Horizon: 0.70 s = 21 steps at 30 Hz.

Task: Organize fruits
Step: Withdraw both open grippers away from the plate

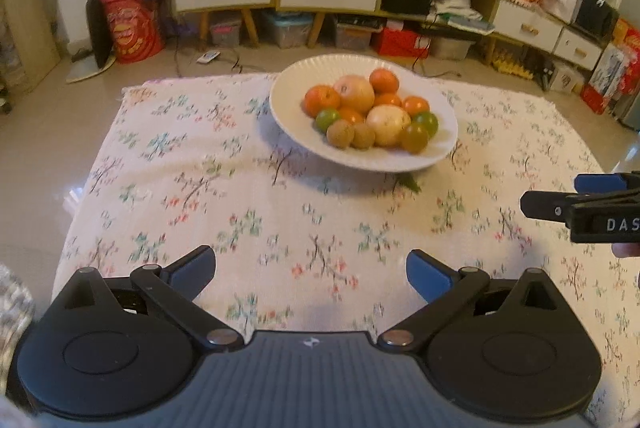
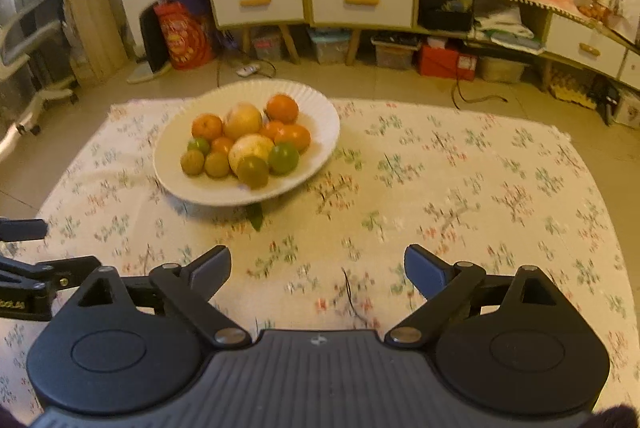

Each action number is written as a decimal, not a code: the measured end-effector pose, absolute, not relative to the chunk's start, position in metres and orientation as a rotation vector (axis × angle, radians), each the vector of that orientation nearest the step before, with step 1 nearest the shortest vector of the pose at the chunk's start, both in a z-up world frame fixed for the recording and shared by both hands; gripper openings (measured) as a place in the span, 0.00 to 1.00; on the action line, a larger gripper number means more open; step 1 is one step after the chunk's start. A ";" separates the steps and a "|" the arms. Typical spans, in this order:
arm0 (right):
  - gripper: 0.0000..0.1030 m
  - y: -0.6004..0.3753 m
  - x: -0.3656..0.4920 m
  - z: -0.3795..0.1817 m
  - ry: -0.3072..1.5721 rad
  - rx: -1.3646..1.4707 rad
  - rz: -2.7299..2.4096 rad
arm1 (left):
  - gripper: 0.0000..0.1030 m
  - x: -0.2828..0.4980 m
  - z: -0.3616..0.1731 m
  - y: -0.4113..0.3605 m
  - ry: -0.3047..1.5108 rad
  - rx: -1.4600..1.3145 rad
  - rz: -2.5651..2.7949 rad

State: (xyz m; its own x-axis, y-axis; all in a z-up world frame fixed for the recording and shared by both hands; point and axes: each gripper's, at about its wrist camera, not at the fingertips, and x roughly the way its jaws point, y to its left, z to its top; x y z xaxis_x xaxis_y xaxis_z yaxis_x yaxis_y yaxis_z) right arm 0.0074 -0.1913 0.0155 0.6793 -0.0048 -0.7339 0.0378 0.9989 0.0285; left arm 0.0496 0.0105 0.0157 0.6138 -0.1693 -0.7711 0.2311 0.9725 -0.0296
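While both claws hang over the flowered cloth point(image 1: 192, 163), nothing is gripped. Left gripper point(image 1: 311, 274): released, jaws spread wide, empty. White bowl point(image 1: 280, 115) is seen far centre, heaped with fruits point(image 1: 362, 113); a green leaf, perhaps, is tucked under it. Right gripper point(image 2: 318, 270): released, empty.
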 end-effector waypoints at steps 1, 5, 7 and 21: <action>0.91 -0.190 0.005 0.014 0.837 0.035 -0.035 | 0.83 0.047 0.016 0.010 0.890 0.079 -0.224; 0.92 -0.179 -0.002 0.012 0.873 0.000 -0.066 | 0.83 0.040 0.014 0.006 0.947 0.085 -0.179; 0.93 -0.174 -0.005 0.012 0.882 -0.015 -0.067 | 0.83 0.038 0.014 0.004 0.962 0.085 -0.167; 0.96 -0.153 -0.007 0.019 0.857 -0.049 -0.070 | 0.83 0.034 0.022 -0.003 0.906 0.123 -0.114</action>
State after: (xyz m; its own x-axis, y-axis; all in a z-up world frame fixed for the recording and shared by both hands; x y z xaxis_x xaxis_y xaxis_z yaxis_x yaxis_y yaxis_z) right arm -0.0073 -0.1530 0.0186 0.6528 -0.0811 -0.7532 0.0414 0.9966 -0.0714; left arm 0.0342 -0.0026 0.0221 0.6121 -0.0472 -0.7894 0.1508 0.9869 0.0580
